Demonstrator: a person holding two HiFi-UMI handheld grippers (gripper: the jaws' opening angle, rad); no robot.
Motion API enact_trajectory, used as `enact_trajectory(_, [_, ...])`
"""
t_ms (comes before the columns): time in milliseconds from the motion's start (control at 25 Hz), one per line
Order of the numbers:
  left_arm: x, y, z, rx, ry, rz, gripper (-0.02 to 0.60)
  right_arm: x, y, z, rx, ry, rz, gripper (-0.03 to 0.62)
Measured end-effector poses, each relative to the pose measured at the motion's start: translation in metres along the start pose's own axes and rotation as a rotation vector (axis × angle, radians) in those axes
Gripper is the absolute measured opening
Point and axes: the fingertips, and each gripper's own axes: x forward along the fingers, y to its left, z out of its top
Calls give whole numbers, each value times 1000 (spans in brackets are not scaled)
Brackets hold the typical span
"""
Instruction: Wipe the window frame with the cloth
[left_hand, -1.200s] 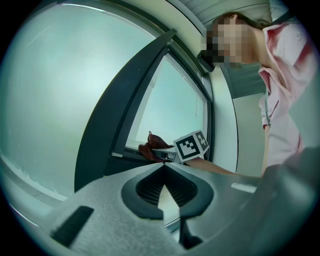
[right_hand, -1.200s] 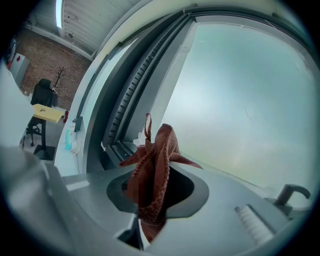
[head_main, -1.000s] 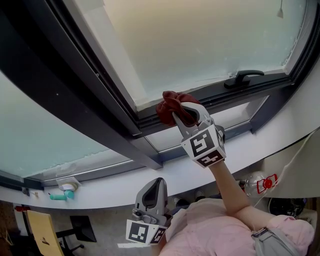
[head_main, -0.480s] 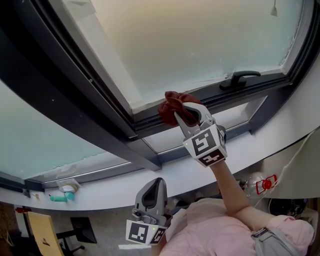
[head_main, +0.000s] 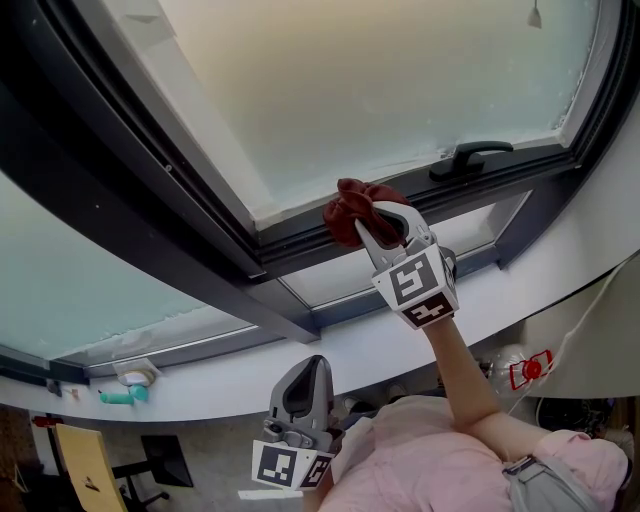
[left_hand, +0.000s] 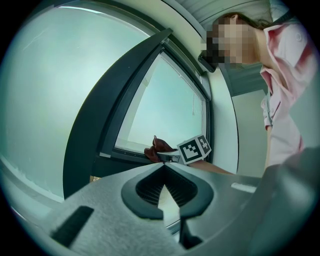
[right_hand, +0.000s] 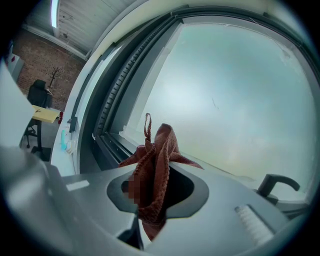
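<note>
A dark red cloth is bunched against the lower rail of the dark window frame. My right gripper is shut on it, arm raised from below. In the right gripper view the cloth hangs between the jaws, with the frame's rail running off to the left. My left gripper hangs low near the person's body, shut with nothing in it. In the left gripper view its jaws meet, and the cloth and the right gripper's marker cube show far off at the frame.
A black window handle sits on the frame right of the cloth. A thick dark mullion slants down on the left. The white sill runs below, with a teal object at its left end. A chair stands on the floor.
My right gripper with the cloth has slid a little to the right and upward along the frame's lower rail. The left gripper has stayed where it was.
</note>
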Motion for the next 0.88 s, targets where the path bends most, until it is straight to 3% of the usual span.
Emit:
enact_trajectory(600, [16,-33,-7,22,23,-39,-3,-16,-29,-16,15,5,-8,77])
enact_trajectory(880, [39,-48,-3,74,6,-89,-3,0,-42,-3,-2,-31,143,77])
